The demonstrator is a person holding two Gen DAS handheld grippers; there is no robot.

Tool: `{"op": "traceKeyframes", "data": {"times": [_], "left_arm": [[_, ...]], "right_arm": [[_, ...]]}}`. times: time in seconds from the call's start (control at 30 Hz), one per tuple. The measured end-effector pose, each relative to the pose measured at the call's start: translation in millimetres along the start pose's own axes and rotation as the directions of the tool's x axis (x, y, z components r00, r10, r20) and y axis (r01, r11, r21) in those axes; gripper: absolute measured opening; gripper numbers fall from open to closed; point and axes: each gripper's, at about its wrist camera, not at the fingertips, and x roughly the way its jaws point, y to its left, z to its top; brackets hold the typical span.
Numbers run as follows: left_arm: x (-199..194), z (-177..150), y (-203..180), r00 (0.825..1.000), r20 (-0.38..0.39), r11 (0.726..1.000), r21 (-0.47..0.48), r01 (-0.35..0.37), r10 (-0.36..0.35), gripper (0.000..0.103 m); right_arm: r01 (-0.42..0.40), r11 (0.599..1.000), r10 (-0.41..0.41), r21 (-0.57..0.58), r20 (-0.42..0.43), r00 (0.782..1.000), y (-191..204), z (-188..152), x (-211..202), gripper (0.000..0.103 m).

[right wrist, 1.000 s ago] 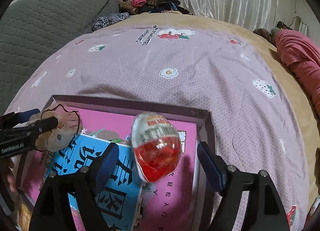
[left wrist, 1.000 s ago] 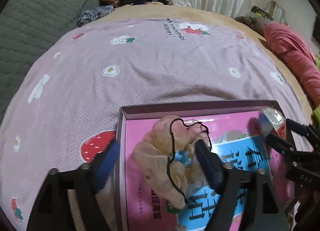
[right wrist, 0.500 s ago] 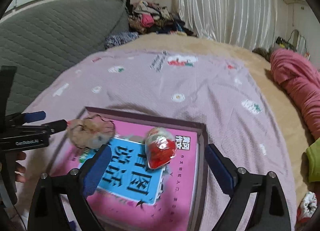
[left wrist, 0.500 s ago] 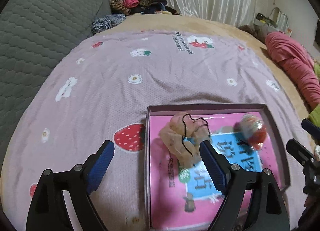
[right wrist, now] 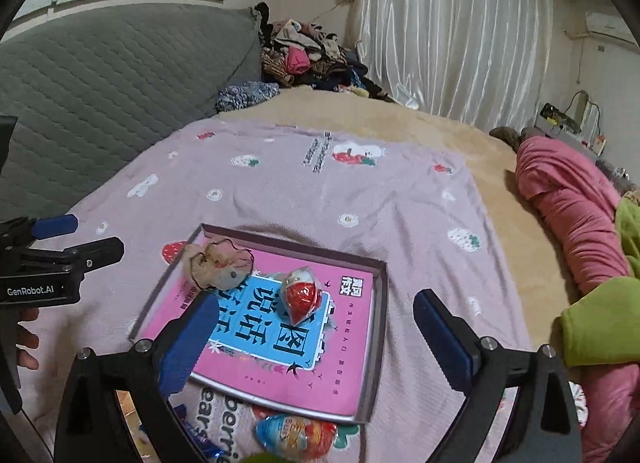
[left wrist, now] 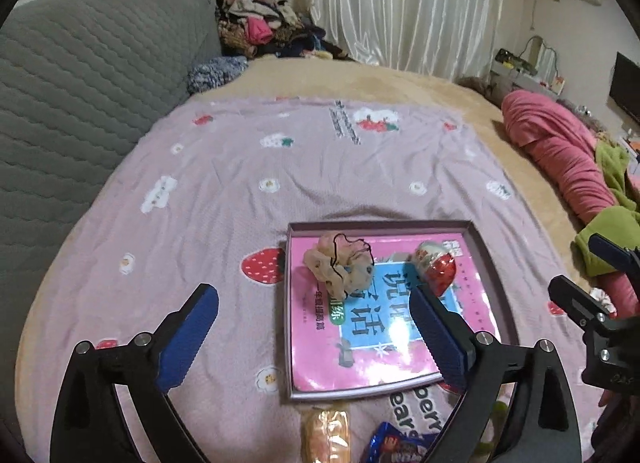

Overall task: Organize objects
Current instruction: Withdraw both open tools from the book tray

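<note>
A shallow grey-rimmed box point(left wrist: 380, 226) point(right wrist: 288, 245) lies on the lilac strawberry-print sheet with a pink book point(left wrist: 360, 343) point(right wrist: 344, 327) inside. On the book rest a beige scrunchie point(left wrist: 340, 263) point(right wrist: 218, 263) and a red-and-white foil egg point(left wrist: 436, 267) point(right wrist: 302, 293). My left gripper point(left wrist: 314, 319) hovers above the box's near left side, its jaws opening with nothing between them. My right gripper point(right wrist: 314, 323) hangs over the box's near edge, jaws also opening and empty. Each gripper shows at the edge of the other's view: the right gripper point(left wrist: 588, 273), the left gripper point(right wrist: 78, 239).
Near the box's front edge lie an orange snack packet point(left wrist: 326, 435), a blue packet point(left wrist: 396, 447) and a second foil egg point(right wrist: 296, 437). A grey quilted headboard point(left wrist: 80, 103) stands left, a clothes pile point(left wrist: 260, 31) at the back, pink bedding point(left wrist: 560, 159) and a green cloth point(right wrist: 600, 323) on the right.
Both grippers rose and drew back from the box. The scrunchie and the egg, earlier between the fingers, now lie on the book ahead of them. Both pairs of jaws spread wider.
</note>
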Motion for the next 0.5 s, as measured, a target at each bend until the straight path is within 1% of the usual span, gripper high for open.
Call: {"op": "traceKeyframes", "data": {"times": [0.27,0.33,0.5], "left_arm": [[-66.5,1.0,-3.2,0.998,0.06,1.0,0.0,0.011,-0.011,0.097],[-84.6,-1.4,-5.2,0.997,0.077,1.0,0.002,0.018,-0.018,0.098],[-114.6,-12.1,-10.9,0.995,0.098,0.999,0.017,0.033,-0.034,0.098]], "right_arm": [[0.003,1.0,-0.004,0.01,0.06,0.998,4.6,8.3,-67.1,0.1],[0.008,1.0,-0.008,0.003,0.072,0.997,7.0,7.6,-81.8,0.1],[0.016,1.0,-0.015,-0.01,0.101,0.995,13.8,2.3,-116.5,0.101]]}}
